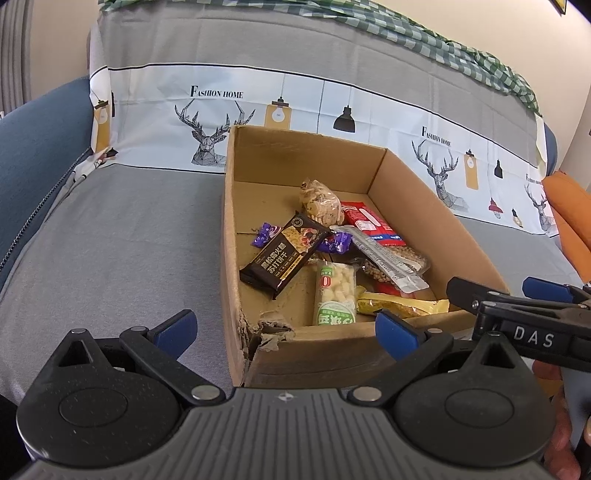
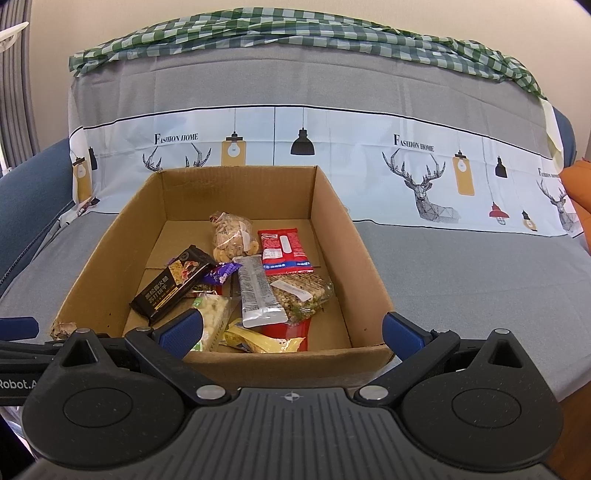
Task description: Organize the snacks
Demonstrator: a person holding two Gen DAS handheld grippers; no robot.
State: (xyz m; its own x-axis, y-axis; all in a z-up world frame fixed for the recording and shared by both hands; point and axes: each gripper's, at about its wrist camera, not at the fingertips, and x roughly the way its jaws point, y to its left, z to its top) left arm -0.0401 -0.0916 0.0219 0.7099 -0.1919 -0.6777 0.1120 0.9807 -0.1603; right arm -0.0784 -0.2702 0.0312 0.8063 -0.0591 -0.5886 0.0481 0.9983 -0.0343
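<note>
An open cardboard box [image 1: 413, 192] [image 2: 354, 266] sits on a grey sofa seat and holds several snacks. Among them are a black cracker pack [image 1: 284, 258] [image 2: 173, 284], a clear cookie bag [image 1: 321, 203] [image 2: 231, 236], a red pack [image 1: 369, 221] [image 2: 284, 247], a silver pack [image 1: 384, 258] [image 2: 256, 295], a green-and-white puff pack [image 1: 334, 291] [image 2: 212, 317] and a yellow pack [image 1: 399, 304] [image 2: 258, 341]. My left gripper [image 1: 286, 332] hangs open over the box's near left corner, holding nothing. My right gripper [image 2: 291, 332] [image 1: 498, 291] is open above the near wall, also with nothing in it.
The box's near left corner [image 1: 266, 332] is torn. The sofa back [image 2: 295, 92] rises right behind the box, with a deer-print band and a green checked cloth [image 2: 295, 33] on top. An orange cushion [image 1: 569, 221] lies at the right. Grey seat [image 1: 129, 240] spreads either side.
</note>
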